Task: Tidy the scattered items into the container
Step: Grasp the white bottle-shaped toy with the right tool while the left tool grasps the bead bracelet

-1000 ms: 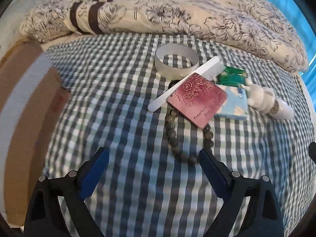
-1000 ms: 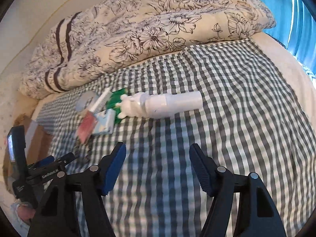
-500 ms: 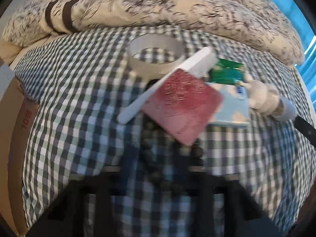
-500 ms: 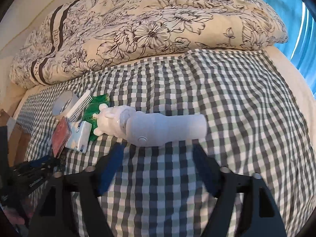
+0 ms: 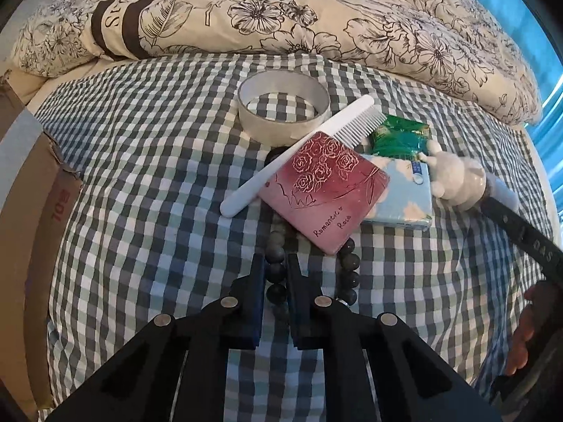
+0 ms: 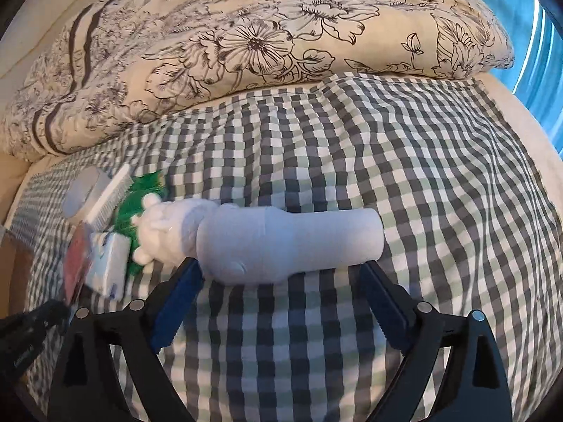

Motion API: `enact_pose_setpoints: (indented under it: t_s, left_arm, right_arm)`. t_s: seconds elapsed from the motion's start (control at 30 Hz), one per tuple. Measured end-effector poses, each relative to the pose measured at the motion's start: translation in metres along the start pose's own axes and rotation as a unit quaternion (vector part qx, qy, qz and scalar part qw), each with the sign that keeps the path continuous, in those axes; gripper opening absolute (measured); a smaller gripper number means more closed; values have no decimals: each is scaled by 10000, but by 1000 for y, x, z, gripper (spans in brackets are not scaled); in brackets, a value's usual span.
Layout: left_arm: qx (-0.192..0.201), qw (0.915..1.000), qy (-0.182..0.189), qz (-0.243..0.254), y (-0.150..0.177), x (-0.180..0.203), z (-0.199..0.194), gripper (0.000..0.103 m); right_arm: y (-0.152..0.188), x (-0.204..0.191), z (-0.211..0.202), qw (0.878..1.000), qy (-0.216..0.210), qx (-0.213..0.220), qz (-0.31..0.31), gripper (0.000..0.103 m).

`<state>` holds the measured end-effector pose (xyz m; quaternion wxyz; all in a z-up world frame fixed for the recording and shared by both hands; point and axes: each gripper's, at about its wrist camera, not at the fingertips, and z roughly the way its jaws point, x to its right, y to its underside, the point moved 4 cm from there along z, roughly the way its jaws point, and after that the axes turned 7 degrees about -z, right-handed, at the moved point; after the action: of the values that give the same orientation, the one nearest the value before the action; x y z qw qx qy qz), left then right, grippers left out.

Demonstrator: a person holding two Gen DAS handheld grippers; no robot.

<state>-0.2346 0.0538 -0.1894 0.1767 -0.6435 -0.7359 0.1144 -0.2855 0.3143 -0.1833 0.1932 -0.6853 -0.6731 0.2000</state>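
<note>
- The left gripper (image 5: 275, 274) is seen closed down on a string of dark grey-green round beads (image 5: 275, 271), one strand of which is pinched between its blue-padded fingers (image 5: 256, 281); the rest of the loop lies on the cloth to the right and runs under the card beyond.
- Just past the beads, a dark pink card embossed with roses (image 5: 325, 191) is laid over them, tilted, with a white plastic comb (image 5: 299, 153) crossing its upper left edge.
- A roll of pale tape (image 5: 283, 112) stands behind the comb, touching or nearly touching it.
- To the right of the card, a light blue tissue packet with clouds (image 5: 408, 193) is partly covered by it, and a green foil sachet (image 5: 401, 137) lies just behind the packet.
- A brown cardboard box (image 5: 24, 211) is seen at the left edge of the grey, green and white checked cloth (image 5: 140, 176), well apart from the heap.
- The right gripper (image 6: 278, 288) is held wide apart, its blue pads on either side of a white bottle with a figure-shaped cap (image 6: 281, 242), which lies on its side; contact with the pads cannot be told.
- The bottle's cap end rests against the green sachet.
- A cream quilt printed with black flowers (image 6: 264, 42) is bunched along the far edge of the cloth.
</note>
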Motion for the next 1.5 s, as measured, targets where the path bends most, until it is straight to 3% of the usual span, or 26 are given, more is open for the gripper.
enact_pose_setpoints:
  t_s: [0.1,0.13,0.17,0.23,0.3,0.37,0.43,0.5,0.53,0.57,0.63,0.67,0.8,0.97,1.07,1.1,1.13,1.17,1.5]
  left_arm:
    - [-11,10000,12,-11,-1,-2,4,11]
    - [-14,10000,23,-11,-2,-2,5,11]
    - [-22,10000,30,-6,-1,-2,5,11]
    - [-34,10000,62,-31,-1,-3,4,11]
    - [-12,9999,107,-62,-1,-3,0,11]
    - [32,9999,130,-36,-1,-2,-6,11]
    - [79,9999,133,-5,-1,-1,-13,11]
    - [108,9998,136,7,-1,0,-16,11]
    - [106,9998,142,19,-1,1,-17,11]
    - [102,9999,133,22,0,1,-17,11]
    - [73,9999,116,29,1,1,-13,11]
    - [64,9999,102,33,2,1,-12,11]
    - [-13,9999,97,48,4,0,-3,11]
    - [-209,9996,198,-42,7,-3,15,11]
    - [-137,9996,264,-27,7,-3,19,11]
    - [-126,9996,259,-21,7,-2,20,11]
    - [-112,9996,243,-5,7,-1,20,11]
    - [-86,9997,222,37,7,1,19,11]
    - [-9,9977,657,-185,-4,-5,-10,11]
  right_arm:
    - [0,1,4,10000,37,59,49,91]
    - [1,0,2,9999,-9,103,57,85]
    - [2,-1,-1,9998,-112,129,49,66]
    - [4,-4,-7,9994,-328,109,57,48]
    - [6,-5,-14,9992,-371,171,35,44]
    - [8,-6,-19,9983,-546,181,43,26]
    - [10,-3,-22,9967,-778,154,190,22]
    - [12,1,-21,9954,-877,64,379,23]
    - [12,3,-20,9944,-938,15,487,30]
    - [13,4,-20,9926,-1052,-6,611,49]
    - [13,7,-22,9872,-1318,58,892,66]
    - [13,9,-24,9835,-1462,90,1064,68]
    - [7,22,-22,9680,-1828,95,1717,69]
    - [-5,34,8,9583,-1672,-201,2309,69]
    - [-12,36,19,9528,-1630,-223,2551,69]
    - [-14,36,20,9543,-1545,-225,2548,67]
    - [-16,35,22,9564,-1446,-234,2528,52]
    - [-16,34,22,9573,-1429,-210,2504,48]
    - [-11,21,-23,9762,-1192,200,1800,47]
